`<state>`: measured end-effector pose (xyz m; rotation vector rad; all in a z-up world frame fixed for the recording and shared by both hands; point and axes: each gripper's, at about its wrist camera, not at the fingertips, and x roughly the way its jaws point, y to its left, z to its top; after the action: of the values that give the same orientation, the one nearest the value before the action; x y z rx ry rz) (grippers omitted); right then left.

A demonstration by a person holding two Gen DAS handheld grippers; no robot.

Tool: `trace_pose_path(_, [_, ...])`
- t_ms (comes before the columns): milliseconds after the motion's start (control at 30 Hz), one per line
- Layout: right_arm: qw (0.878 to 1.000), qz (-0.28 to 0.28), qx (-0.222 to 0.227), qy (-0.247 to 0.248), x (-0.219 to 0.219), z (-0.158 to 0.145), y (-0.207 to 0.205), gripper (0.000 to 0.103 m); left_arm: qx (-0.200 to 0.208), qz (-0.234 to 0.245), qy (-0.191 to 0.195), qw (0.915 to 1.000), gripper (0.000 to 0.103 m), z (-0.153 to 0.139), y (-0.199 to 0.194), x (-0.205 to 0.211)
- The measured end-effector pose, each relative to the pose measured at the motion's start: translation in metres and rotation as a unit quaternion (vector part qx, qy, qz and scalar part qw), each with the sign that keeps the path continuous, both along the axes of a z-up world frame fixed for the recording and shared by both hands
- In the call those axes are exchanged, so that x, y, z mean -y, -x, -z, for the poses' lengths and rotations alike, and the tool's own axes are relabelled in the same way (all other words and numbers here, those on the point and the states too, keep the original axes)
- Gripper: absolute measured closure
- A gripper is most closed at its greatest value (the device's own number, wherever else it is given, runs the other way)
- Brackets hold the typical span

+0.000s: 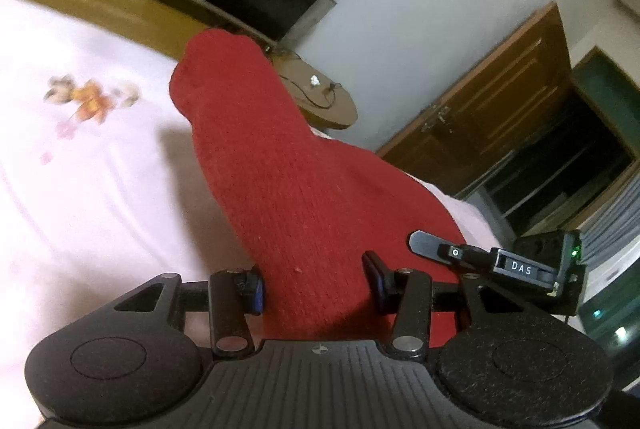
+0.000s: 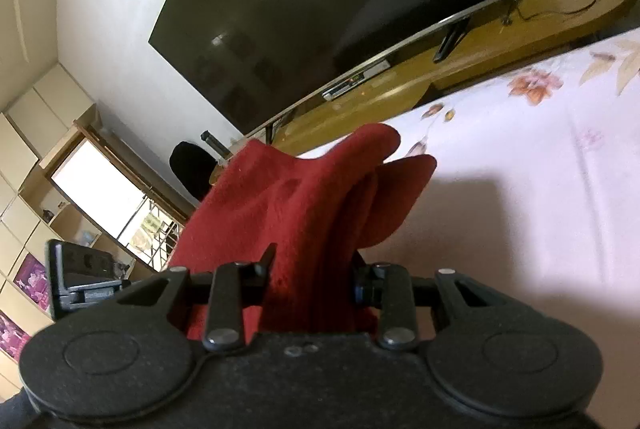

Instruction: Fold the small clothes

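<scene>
Left wrist view: the left hand-held gripper (image 1: 316,283) is closed on a red knitted garment (image 1: 280,165), held above the pink floral bed sheet (image 1: 88,189). Right wrist view: the right hand-held gripper (image 2: 310,279) is clamped on bunched red garment (image 2: 304,197), lifted over the bed.

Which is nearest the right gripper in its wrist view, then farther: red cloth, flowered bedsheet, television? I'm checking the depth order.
1. red cloth: bunched between the fingers of the right gripper.
2. flowered bedsheet: spread beneath and to the right.
3. television: beyond the bed, against the wall at top.
</scene>
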<state>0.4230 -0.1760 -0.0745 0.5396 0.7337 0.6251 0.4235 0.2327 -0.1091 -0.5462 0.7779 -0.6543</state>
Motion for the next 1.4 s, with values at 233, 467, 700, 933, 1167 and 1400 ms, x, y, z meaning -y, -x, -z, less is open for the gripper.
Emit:
trace_pose_path(233, [0.999, -0.006, -0.032, -0.012, -0.044, 0.026, -0.008, 0.071, -0.037, -0.021, 0.013, 0.999, 0.056, 0.048, -0.005, -0.044])
trace_pose_path(467, [0.996, 0.025, -0.087, -0.004, -0.053, 0.079, -0.018, 0.06, -0.052, -0.082, 0.026, 0.9949, 0.036, 0.081, 0.014, -0.077])
trace_pose_path(700, [0.998, 0.053, -0.024, 0.027, -0.041, 0.041, -0.009, 0.07, 0.043, -0.121, 0.003, 0.9916, 0.031, 0.03, 0.038, -0.074])
trace_pose_path(933, [0.986, 0.008, 0.06, 0.155, -0.097, 0.017, -0.034, 0.078, 0.049, -0.104, -0.12, 0.9861, 0.031, 0.033, -0.014, -0.007])
trace_pose_path(1167, [0.955, 0.017, 0.055, 0.292, -0.116, 0.041, -0.044, 0.086, 0.038, -0.111, -0.195, 0.9738, 0.031, 0.031, -0.034, 0.015])
trace_pose_path(1400, [0.963, 0.017, 0.084, 0.255, -0.092, 0.008, 0.007, 0.076, 0.077, -0.113, -0.187, 0.9729, 0.031, 0.012, 0.034, -0.006])
